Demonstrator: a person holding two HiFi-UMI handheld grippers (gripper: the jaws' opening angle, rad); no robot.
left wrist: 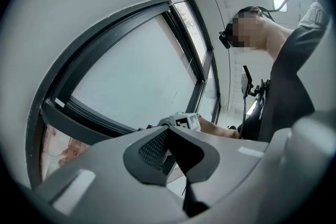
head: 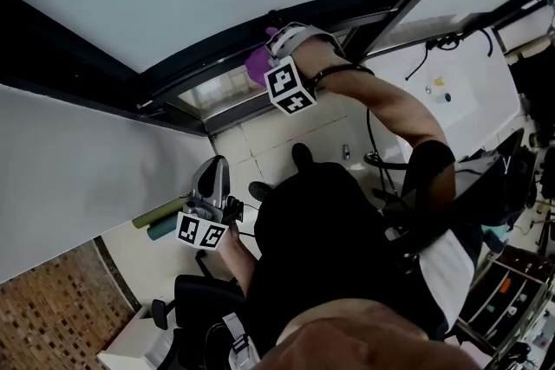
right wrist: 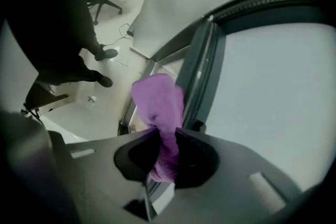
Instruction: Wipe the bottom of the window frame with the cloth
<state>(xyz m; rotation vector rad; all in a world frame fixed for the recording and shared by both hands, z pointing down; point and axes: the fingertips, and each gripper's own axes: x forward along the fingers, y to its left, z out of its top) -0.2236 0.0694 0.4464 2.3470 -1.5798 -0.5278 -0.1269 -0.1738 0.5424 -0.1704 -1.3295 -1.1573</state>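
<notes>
A purple cloth (right wrist: 160, 107) hangs out of my right gripper (right wrist: 164, 135), whose jaws are shut on it. In the head view the purple cloth (head: 257, 62) presses against the dark bottom rail of the window frame (head: 208, 69), with my right gripper (head: 276, 48) at the rail. The frame's dark rail (right wrist: 202, 68) runs just beside the cloth in the right gripper view. My left gripper (head: 215, 179) hangs low by my side, away from the window, with its jaws closed together and nothing between them. In the left gripper view the left gripper (left wrist: 167, 145) points up at the window frame (left wrist: 79, 113).
A white wall panel (head: 69, 160) lies left of the window. Below are a tiled floor (head: 286, 130), black office chairs (head: 186, 312), a green rolled item (head: 160, 212) and cables. A white desk (head: 460, 87) stands at the right. A person's body fills the lower middle.
</notes>
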